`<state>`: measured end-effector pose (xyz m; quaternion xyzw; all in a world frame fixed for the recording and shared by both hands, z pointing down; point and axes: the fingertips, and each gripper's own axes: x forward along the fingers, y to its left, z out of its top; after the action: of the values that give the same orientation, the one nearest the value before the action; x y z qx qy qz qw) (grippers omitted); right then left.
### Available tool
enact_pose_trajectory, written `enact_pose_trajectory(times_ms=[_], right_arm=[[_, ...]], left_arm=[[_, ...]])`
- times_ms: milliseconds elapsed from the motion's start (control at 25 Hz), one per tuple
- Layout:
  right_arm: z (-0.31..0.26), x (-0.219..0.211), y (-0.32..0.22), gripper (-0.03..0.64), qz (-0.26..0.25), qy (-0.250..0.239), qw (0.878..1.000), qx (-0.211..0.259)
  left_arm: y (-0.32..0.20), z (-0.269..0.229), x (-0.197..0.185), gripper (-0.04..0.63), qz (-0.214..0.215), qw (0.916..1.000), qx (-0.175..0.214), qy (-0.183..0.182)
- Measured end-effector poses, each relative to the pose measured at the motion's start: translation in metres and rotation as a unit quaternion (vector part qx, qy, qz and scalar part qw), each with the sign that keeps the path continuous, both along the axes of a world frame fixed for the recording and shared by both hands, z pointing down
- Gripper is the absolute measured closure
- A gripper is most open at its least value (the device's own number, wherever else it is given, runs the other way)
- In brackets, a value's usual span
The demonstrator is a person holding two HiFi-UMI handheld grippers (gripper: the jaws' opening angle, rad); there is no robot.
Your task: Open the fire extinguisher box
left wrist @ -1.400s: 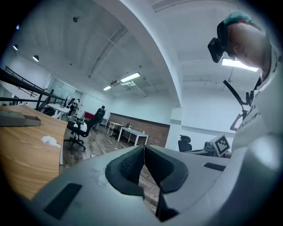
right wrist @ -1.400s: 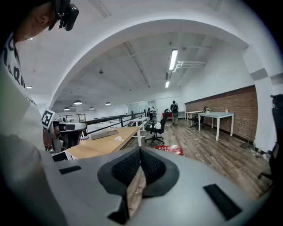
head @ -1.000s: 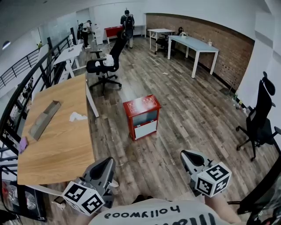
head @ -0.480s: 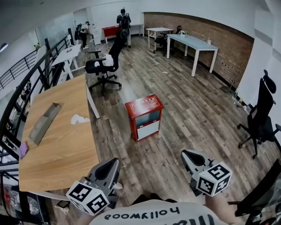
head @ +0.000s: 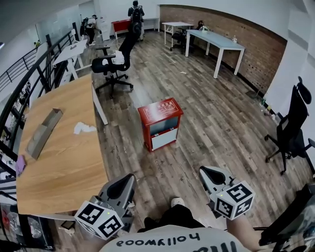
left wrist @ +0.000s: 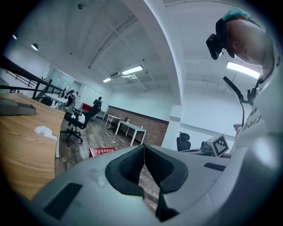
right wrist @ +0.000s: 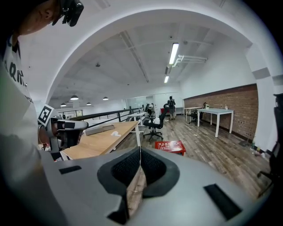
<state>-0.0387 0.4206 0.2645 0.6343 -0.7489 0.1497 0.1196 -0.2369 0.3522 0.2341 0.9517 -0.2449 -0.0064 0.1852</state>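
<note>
The red fire extinguisher box (head: pixel 160 123) stands on the wood floor ahead of me, its glass-and-white front door closed. Its red top also shows in the left gripper view (left wrist: pixel 102 151) and the right gripper view (right wrist: pixel 170 146). My left gripper (head: pixel 129 180) is held low at the left, well short of the box. Its jaws are pressed together with nothing between them (left wrist: pixel 143 148). My right gripper (head: pixel 204 172) is held low at the right, also far from the box, jaws shut and empty (right wrist: pixel 140 151).
A long wooden table (head: pixel 59 147) runs along my left, carrying a grey tray (head: pixel 43 133) and a crumpled tissue (head: pixel 83 128). Black office chairs stand beyond it (head: pixel 112 66) and at the far right (head: pixel 290 130). People stand at the far end of the room (head: pixel 135 14). My shoe (head: pixel 177 202) shows below.
I have stepped toward the box: it sits slightly nearer and lower in the head view. Both grippers have sunk a little and stay shut. My shoe has come into view.
</note>
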Motion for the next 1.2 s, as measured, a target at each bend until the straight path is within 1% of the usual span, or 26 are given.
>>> enact_pose_trajectory(times_ms=[120,240,400,560,680,840,1000,1080,1200], right_arm=[[0.002,0.012,-0.015,0.606,-0.005,-0.003,1.0,-0.003],[0.003,0.031,-0.031,0.607,-0.012,-0.002,1.0,-0.009],[0.01,0.062,-0.053,0.607,-0.017,-0.004,1.0,-0.022],[0.014,0.095,-0.082,0.606,-0.021,-0.016,0.999,-0.026],[0.016,0.114,-0.106,0.606,-0.031,-0.025,0.999,-0.029],[0.018,0.129,-0.136,0.606,-0.058,-0.025,0.998,-0.03],[0.028,0.144,-0.154,0.606,-0.084,-0.01,0.996,-0.041],[0.032,0.15,-0.164,0.607,-0.087,-0.017,0.995,-0.045],[0.041,0.147,-0.175,0.606,-0.094,-0.038,0.993,-0.056]], left_arm=[[-0.014,0.002,0.008,0.588,-0.011,0.9999,-0.007,0.0],[-0.03,0.003,0.024,0.589,-0.018,0.9998,-0.01,-0.002],[-0.052,0.008,0.053,0.588,-0.021,0.9997,-0.014,-0.003],[-0.074,0.014,0.083,0.588,-0.022,0.9995,-0.022,-0.004],[-0.091,0.013,0.1,0.588,-0.028,0.9994,-0.016,-0.006],[-0.113,0.018,0.117,0.588,-0.056,0.998,-0.018,-0.022],[-0.128,0.019,0.13,0.589,-0.079,0.9965,-0.021,-0.019],[-0.134,0.021,0.133,0.589,-0.086,0.9957,-0.022,-0.024],[-0.142,0.026,0.131,0.588,-0.095,0.9945,-0.029,-0.032]])
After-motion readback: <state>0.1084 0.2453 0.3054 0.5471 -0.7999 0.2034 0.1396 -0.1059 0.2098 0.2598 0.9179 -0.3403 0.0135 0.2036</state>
